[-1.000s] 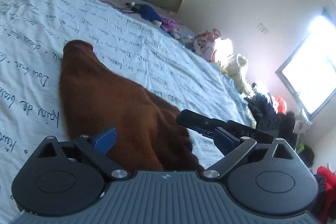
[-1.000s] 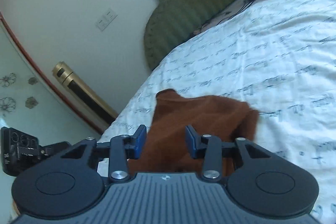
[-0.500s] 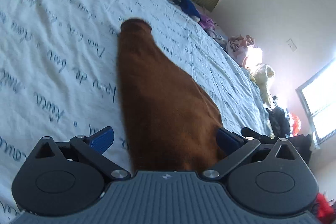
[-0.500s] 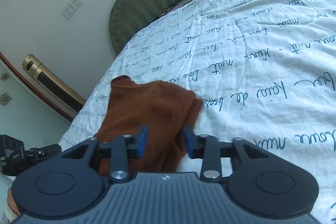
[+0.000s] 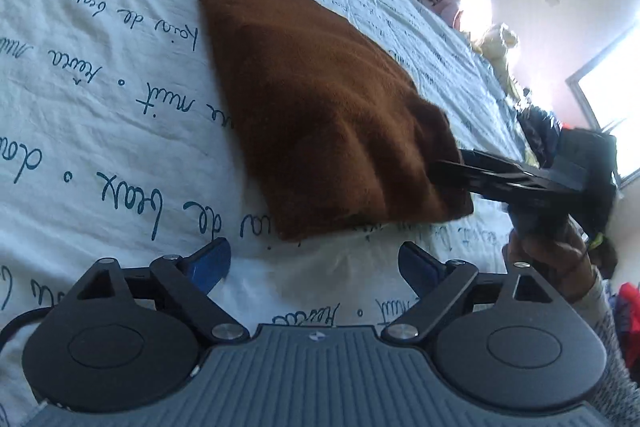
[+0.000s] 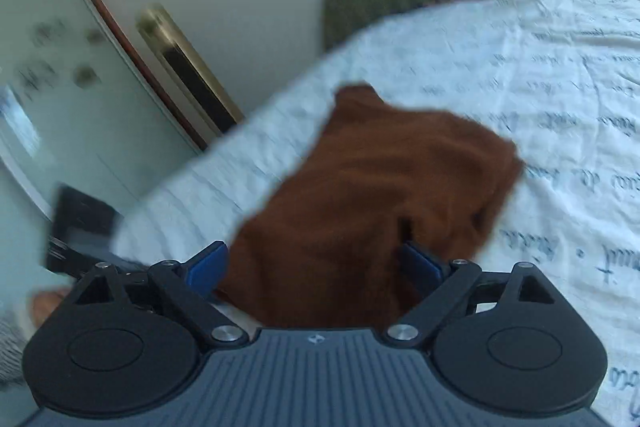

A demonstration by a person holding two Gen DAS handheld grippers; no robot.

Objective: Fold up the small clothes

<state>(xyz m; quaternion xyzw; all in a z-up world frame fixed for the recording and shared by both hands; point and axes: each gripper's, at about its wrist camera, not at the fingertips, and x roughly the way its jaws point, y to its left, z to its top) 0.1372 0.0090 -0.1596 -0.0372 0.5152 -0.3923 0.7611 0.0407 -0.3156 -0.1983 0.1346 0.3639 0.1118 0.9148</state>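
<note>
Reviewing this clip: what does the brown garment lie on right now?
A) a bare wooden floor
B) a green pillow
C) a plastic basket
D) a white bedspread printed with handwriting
D: the brown garment lies on the white bedspread with dark script across it.

Your left gripper (image 5: 314,263) hovers over bare white bedspread (image 5: 100,107), its jaws closing with nothing between them. The brown garment (image 5: 320,99) lies just beyond, tapering toward the far end. At right, your right gripper (image 5: 452,169) touches its near right corner.
</note>
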